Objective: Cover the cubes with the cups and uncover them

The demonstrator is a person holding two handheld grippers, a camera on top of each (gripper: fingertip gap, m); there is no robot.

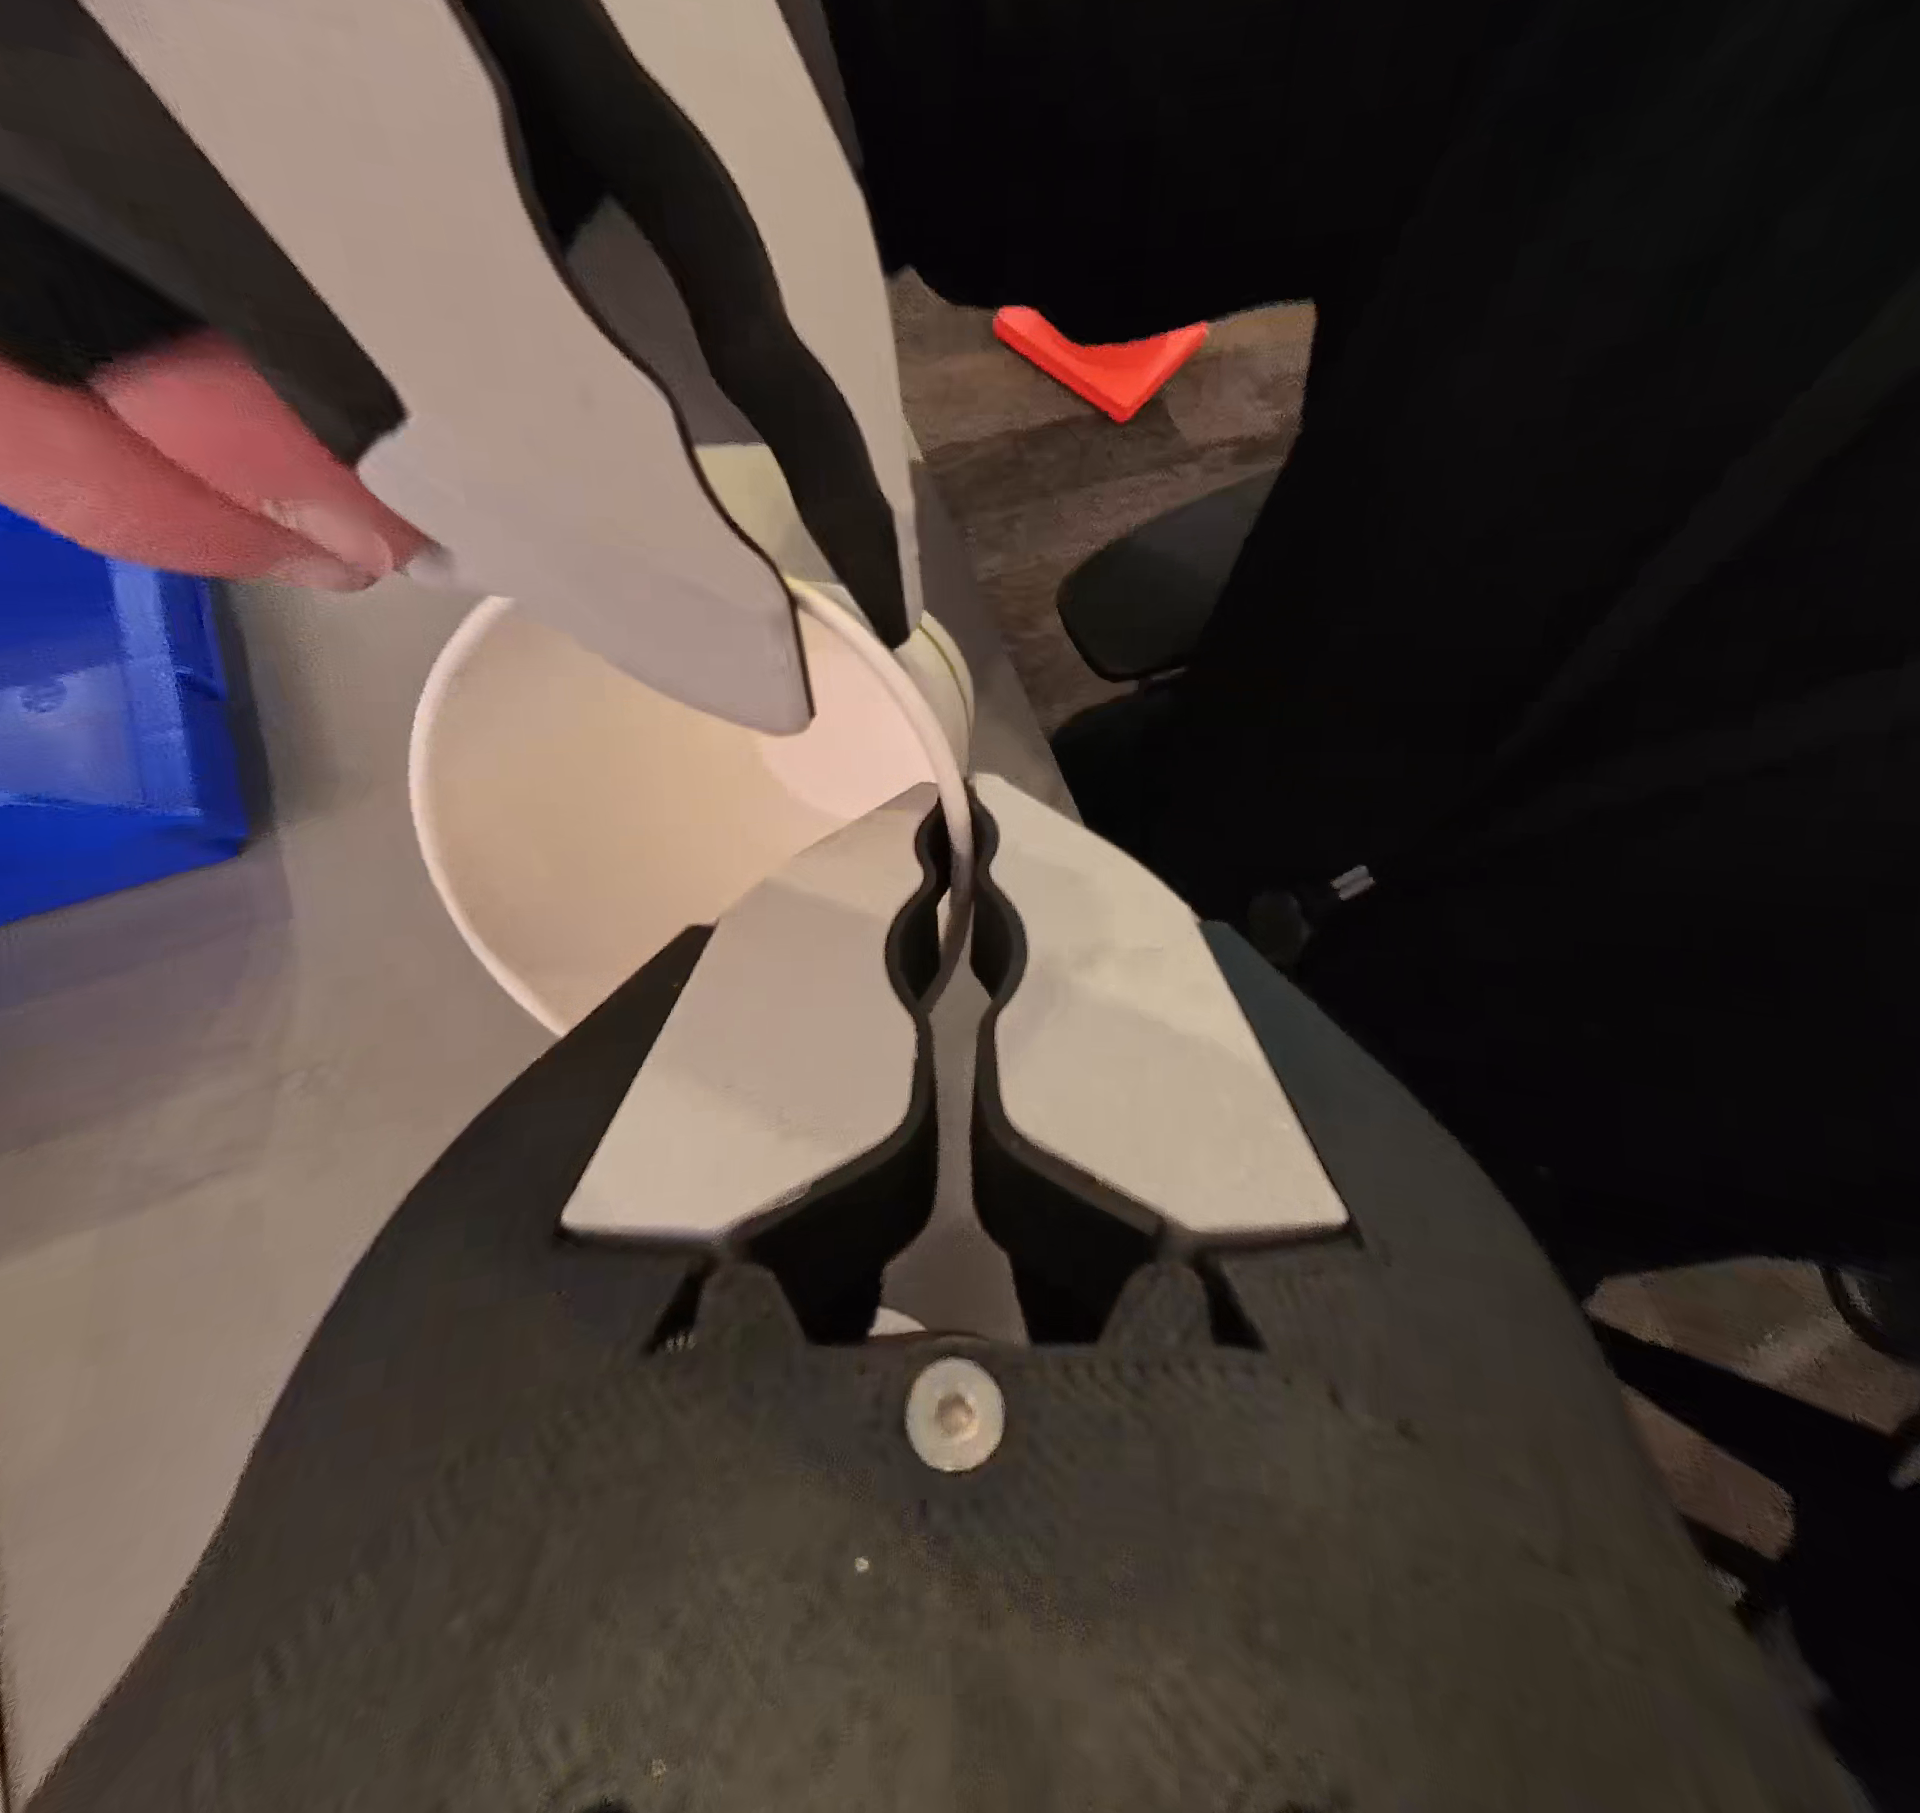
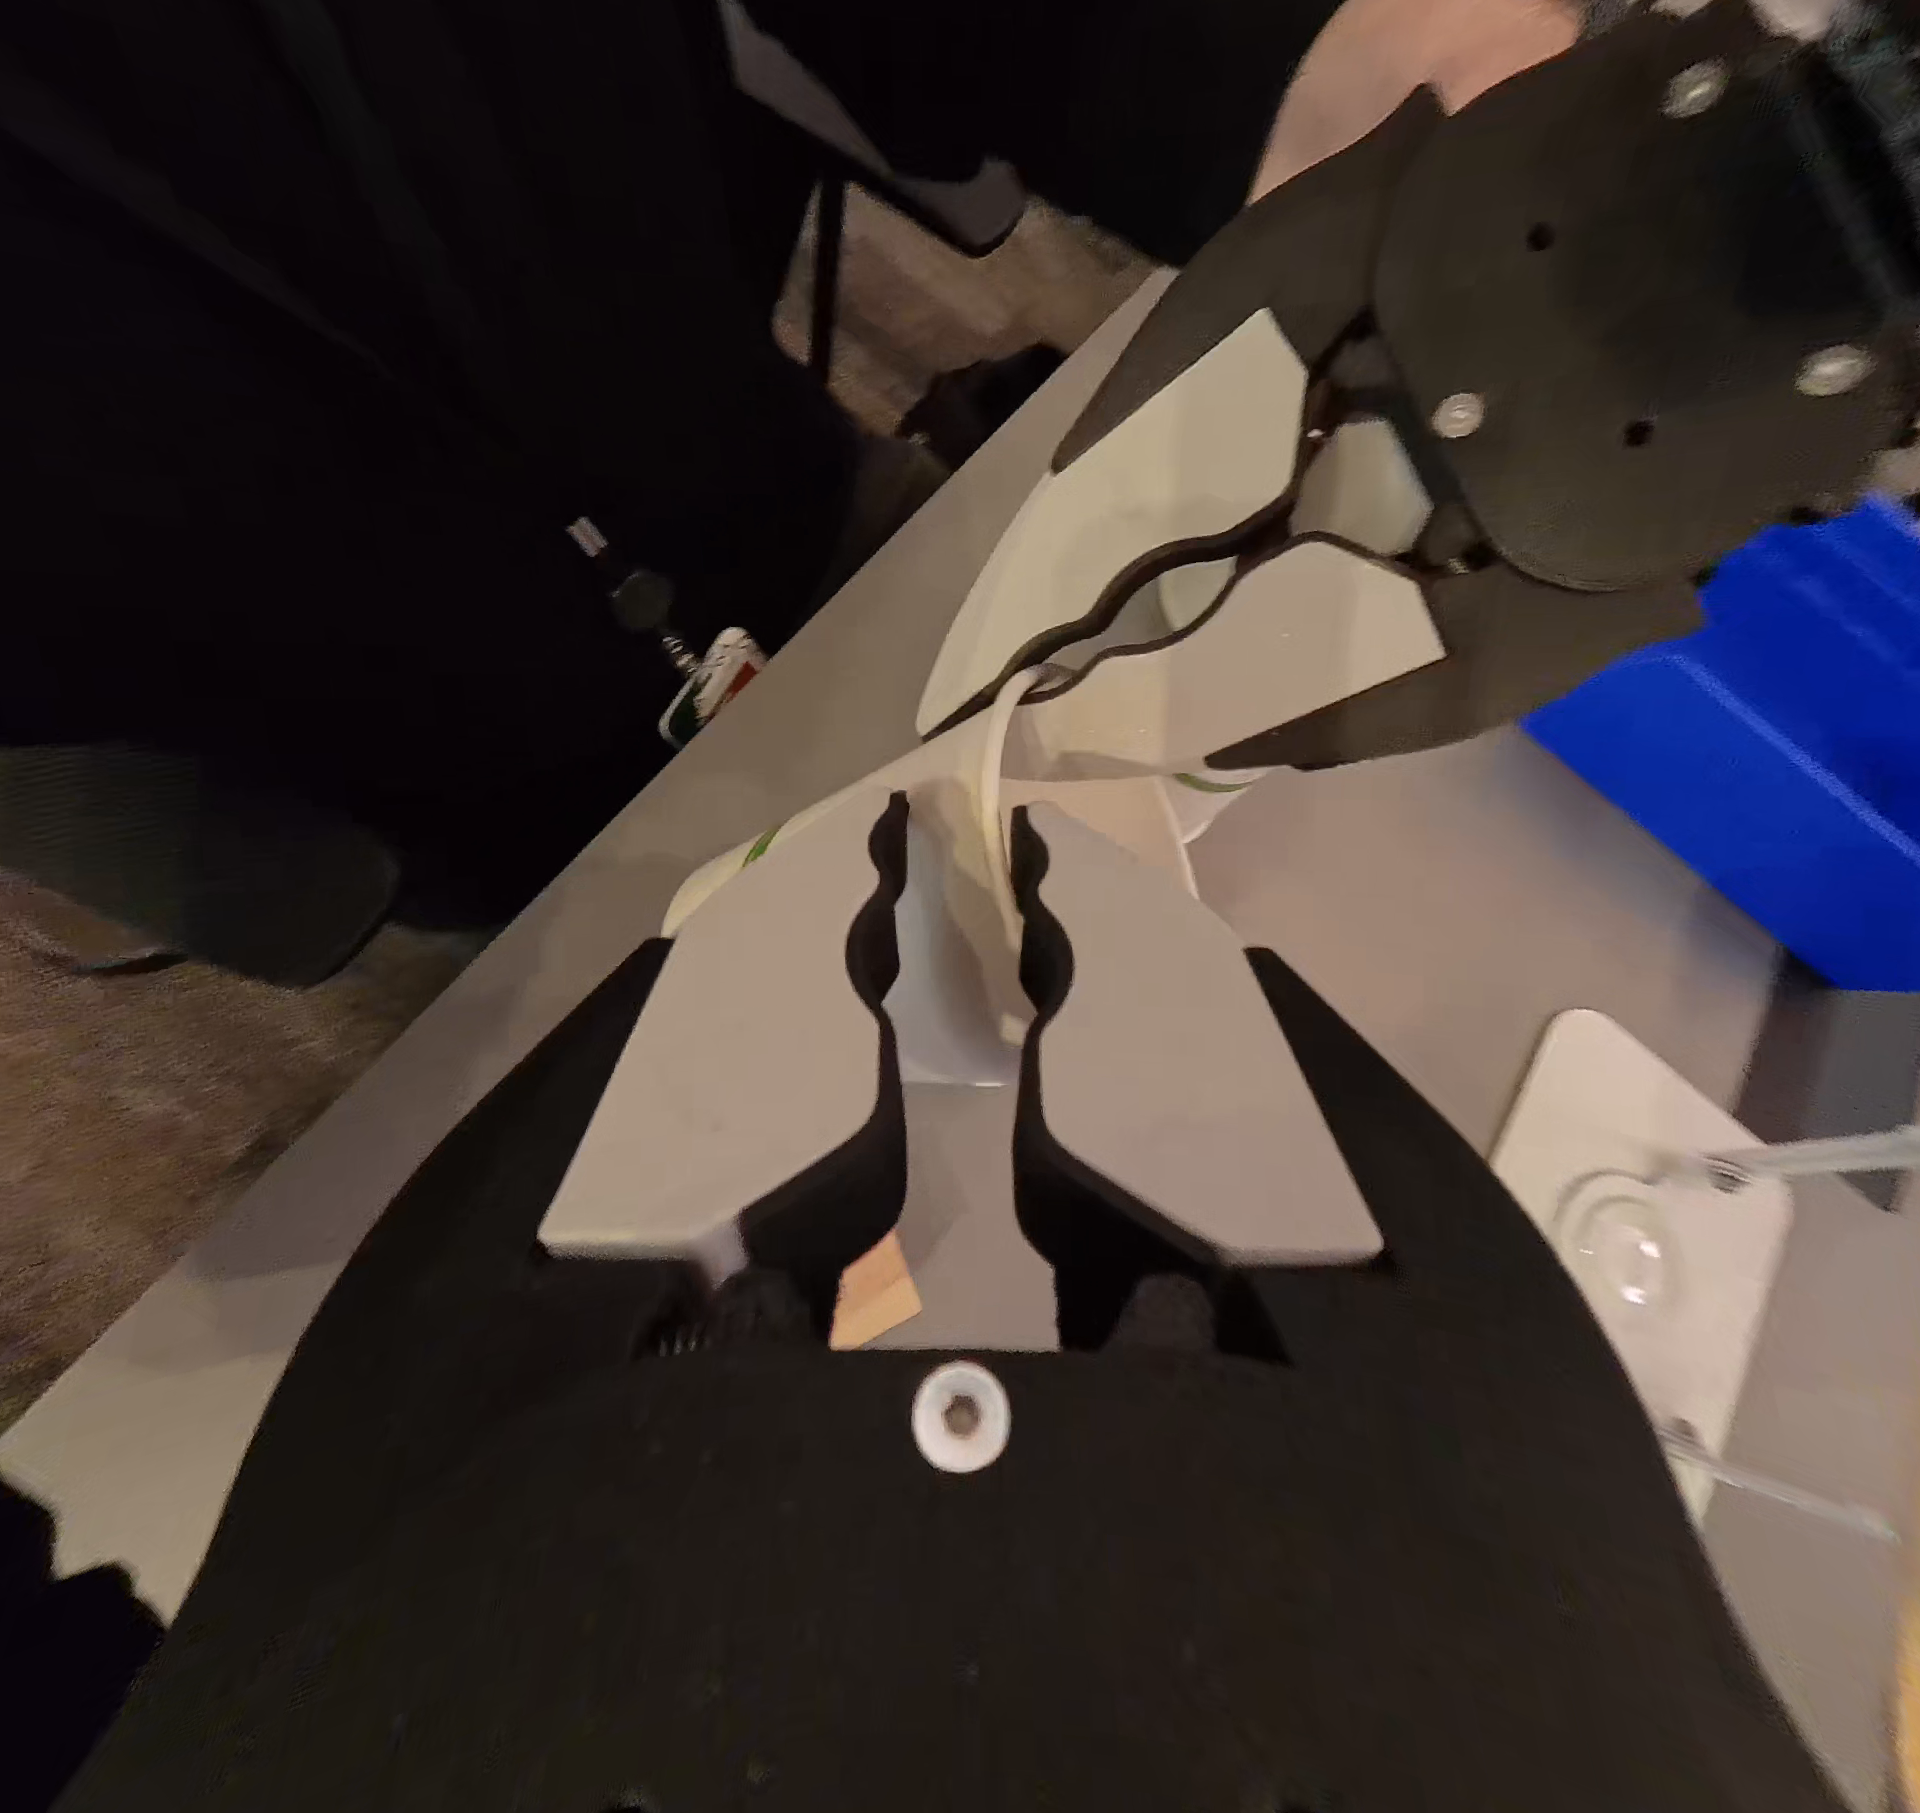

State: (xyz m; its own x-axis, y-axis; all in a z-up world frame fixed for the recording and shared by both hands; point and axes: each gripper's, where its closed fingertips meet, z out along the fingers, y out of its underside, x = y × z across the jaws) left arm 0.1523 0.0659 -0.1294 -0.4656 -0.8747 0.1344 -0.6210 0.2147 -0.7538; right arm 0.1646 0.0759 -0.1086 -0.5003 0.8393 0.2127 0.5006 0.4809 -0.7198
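Note:
A white paper cup [image 1: 623, 807] is held tilted over the grey table [image 1: 208, 1088], its open mouth towards the left wrist camera. My left gripper [image 1: 956, 807] is shut on the cup's rim. My right gripper [image 1: 852, 680] comes in from the upper left, open, with one finger inside the cup and one outside. In the right wrist view the rim [image 2: 992, 807] stands edge-on between the spread fingers of my right gripper [image 2: 958, 807], and my left gripper [image 2: 987, 703] pinches it from the upper right. A small wooden cube [image 2: 873, 1301] lies on the table under my right gripper.
A blue bin [image 2: 1766, 755] stands on the table behind the cup and also shows in the left wrist view [image 1: 94, 724]. A white metal plate [image 2: 1642, 1192] lies at the right. The table edge [image 2: 623, 828] runs diagonally, with a dark chair [image 1: 1164, 600] and a red wedge [image 1: 1101, 361] beyond it.

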